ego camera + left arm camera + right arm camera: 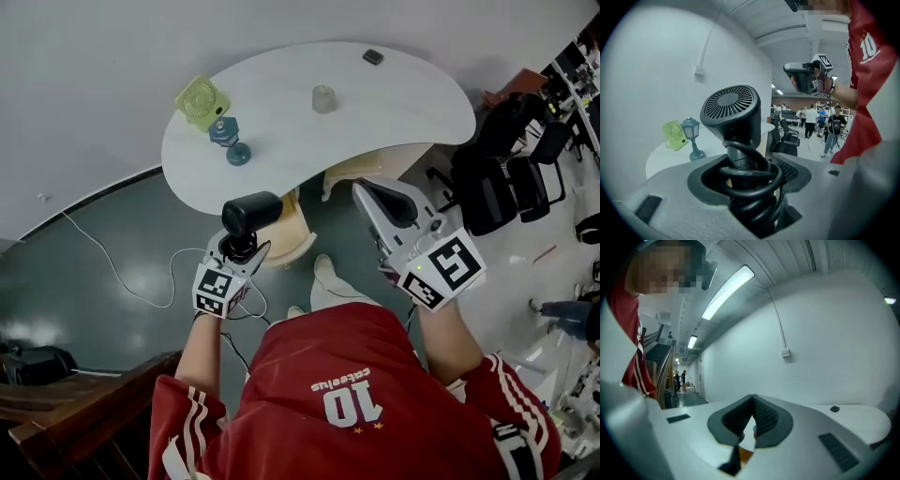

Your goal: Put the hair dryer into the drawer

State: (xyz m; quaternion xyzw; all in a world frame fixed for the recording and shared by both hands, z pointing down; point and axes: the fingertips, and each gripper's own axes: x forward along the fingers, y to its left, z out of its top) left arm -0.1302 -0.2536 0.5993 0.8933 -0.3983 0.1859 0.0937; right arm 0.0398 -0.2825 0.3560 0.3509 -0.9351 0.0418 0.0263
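A black hair dryer (251,214) stands upright in my left gripper (240,249), which is shut on its handle. In the left gripper view the dryer's round grille (731,112) faces the camera, and its black cord (751,176) is coiled round the handle between the jaws. My right gripper (387,201) is held up at the right of the dryer, shut, with nothing in it; its pads (761,414) meet at the tips. A pale wooden cabinet (298,231) shows under the table edge just beyond the dryer, mostly hidden. I cannot make out a drawer.
The white curved table (394,103) carries a green fan (201,100), a blue lantern (224,130), a cup (323,98) and a small dark object (373,57). Black office chairs (506,159) stand at the right. A white cable (122,272) lies on the floor at the left.
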